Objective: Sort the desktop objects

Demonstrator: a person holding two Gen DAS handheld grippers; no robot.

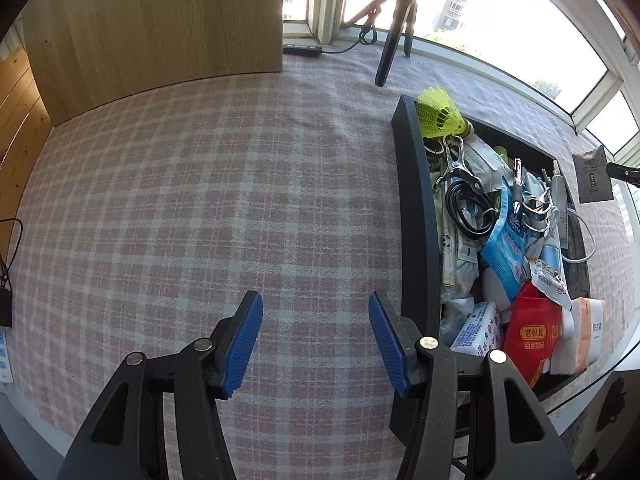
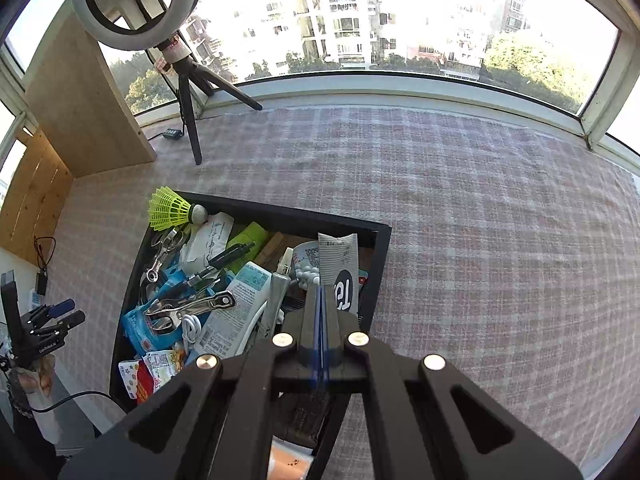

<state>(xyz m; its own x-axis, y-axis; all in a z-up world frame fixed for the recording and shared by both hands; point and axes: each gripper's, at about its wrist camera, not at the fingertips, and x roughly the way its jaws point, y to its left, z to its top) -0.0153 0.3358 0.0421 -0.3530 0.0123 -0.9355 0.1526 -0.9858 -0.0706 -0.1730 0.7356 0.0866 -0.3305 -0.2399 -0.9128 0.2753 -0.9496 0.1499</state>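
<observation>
The right gripper (image 2: 320, 300) is clamped on a thin, light, limp sachet (image 2: 340, 268) by its lower edge above the black box (image 2: 376, 264); grip well inside the flat panel to prevent slip, while the left gripper (image 1: 316, 320) hangs open, empty

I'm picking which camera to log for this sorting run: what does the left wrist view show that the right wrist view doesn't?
Only the left wrist view: the open left tongs close up, over bare checked cloth, and the red snack pouch in full.
Only the right wrist view: the right tongs shut on a striped paper packet, and the ring light.
Both: the black box of clutter and the yellow shuttlecock.
</observation>
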